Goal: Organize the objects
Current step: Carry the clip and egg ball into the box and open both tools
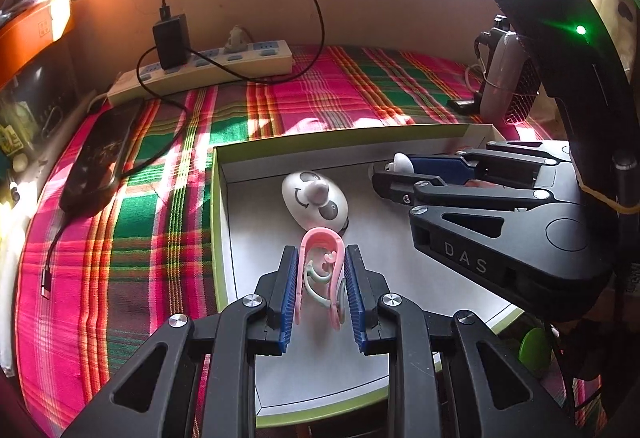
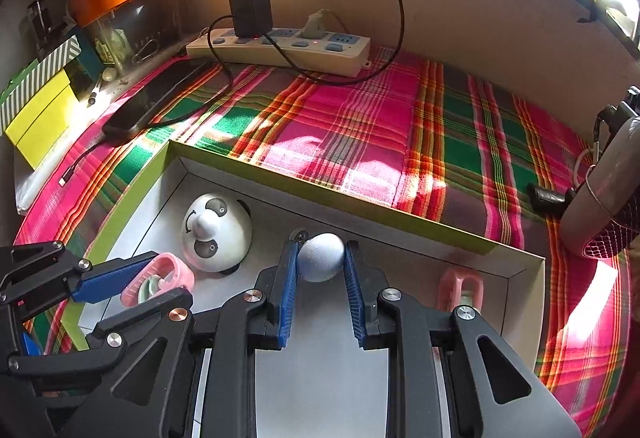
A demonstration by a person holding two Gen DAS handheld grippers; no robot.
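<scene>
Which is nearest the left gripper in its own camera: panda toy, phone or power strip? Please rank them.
From the left gripper, holding a pink clip:
1. Panda toy, just ahead in the box.
2. Phone, left on the cloth.
3. Power strip, far back by the wall.

The left gripper reaches forward, jaws clamped on a pink clip. The right gripper reaches forward too, jaws pinching a pale blue ball.

A round white panda-faced toy sits in the shallow green-rimmed cardboard box; a cream plastic power strip lies at twelve o'clock beyond.
</scene>
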